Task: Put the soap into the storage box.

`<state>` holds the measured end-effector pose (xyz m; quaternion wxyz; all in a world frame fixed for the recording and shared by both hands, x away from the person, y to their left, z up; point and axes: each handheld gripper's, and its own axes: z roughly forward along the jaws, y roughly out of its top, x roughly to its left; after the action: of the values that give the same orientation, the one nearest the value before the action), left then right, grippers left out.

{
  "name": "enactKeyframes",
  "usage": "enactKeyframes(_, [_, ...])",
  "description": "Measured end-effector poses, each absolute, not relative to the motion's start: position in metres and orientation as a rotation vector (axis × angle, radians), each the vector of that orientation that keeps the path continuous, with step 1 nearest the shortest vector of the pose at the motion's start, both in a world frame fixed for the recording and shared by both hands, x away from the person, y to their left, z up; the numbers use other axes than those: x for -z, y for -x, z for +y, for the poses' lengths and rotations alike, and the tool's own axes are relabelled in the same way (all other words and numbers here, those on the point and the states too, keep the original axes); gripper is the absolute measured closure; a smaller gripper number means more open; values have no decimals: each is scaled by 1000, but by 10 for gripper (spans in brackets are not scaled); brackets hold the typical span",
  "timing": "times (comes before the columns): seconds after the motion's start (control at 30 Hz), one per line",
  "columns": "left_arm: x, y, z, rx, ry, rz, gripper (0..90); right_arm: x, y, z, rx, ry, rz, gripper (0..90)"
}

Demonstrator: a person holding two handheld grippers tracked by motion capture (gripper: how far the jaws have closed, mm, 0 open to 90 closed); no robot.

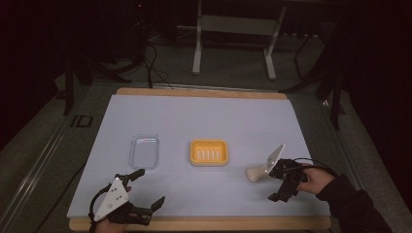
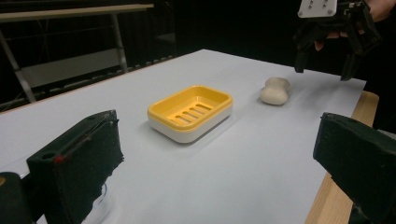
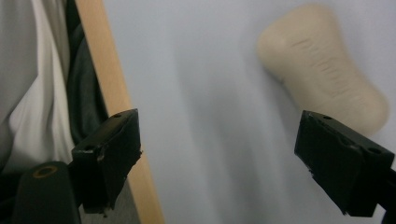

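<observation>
A beige soap bar (image 1: 255, 174) lies on the white mat, right of a yellow soap dish (image 1: 209, 152). My right gripper (image 1: 272, 182) hovers open just right of the bar, its jaws pointing down at the mat. In the right gripper view the bar (image 3: 322, 70) lies past the right jaw, outside the gap of the gripper (image 3: 226, 154). My left gripper (image 1: 149, 186) is open near the front left. Its own view looks across at the dish (image 2: 191, 112), the bar (image 2: 275, 91) and the right gripper (image 2: 323, 69), with nothing in the left gripper (image 2: 217, 163).
A clear plastic tray (image 1: 144, 151) sits left of the dish, just beyond my left gripper. The white mat (image 1: 204, 116) covers a wooden table whose front edge (image 3: 112, 93) runs close to my right gripper. Metal stand legs (image 1: 197, 58) stand on the floor behind the table.
</observation>
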<state>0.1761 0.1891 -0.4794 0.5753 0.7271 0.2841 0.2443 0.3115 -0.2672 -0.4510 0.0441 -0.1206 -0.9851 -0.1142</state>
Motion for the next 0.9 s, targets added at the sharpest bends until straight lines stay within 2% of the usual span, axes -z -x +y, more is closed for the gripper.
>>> enactKeyframes(0.27, [480,-173,189,-588,-1704,683,12,457,-319,-264,160,312,-2970,160])
enactKeyframes(0.9, [481,-172,192,-570,-1698,685,11,445,-321,-240,39,98,-3014,149])
